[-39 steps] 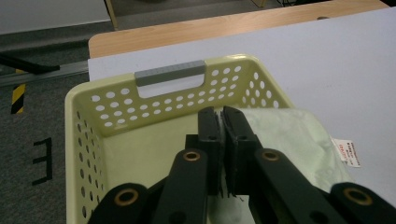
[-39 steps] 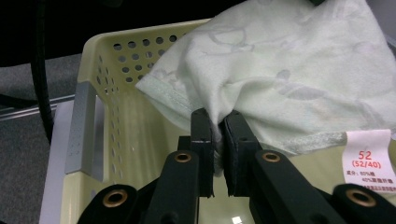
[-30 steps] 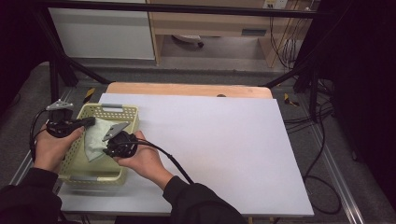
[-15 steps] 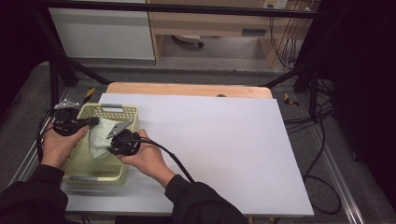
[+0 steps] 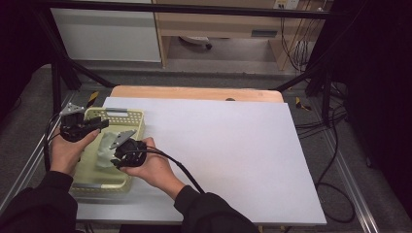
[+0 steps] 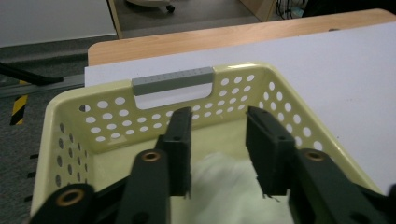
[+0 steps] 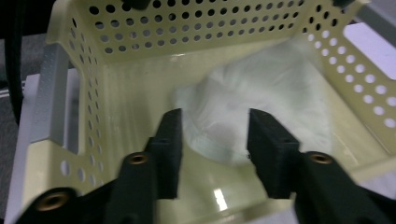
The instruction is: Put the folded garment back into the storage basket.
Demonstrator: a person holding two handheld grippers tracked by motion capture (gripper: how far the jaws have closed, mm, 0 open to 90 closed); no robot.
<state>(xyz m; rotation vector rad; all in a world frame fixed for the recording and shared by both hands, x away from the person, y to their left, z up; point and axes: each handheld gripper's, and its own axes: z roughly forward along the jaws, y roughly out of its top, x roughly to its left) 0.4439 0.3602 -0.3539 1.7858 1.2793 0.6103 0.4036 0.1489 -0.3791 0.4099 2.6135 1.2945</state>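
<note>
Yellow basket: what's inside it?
A crumpled pale cloth lies on the floor of the yellow basket. Whatever might sit under the cloth is covered.

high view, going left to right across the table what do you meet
left gripper → yellow basket → right gripper → white tabletop → black cables on the floor
</note>
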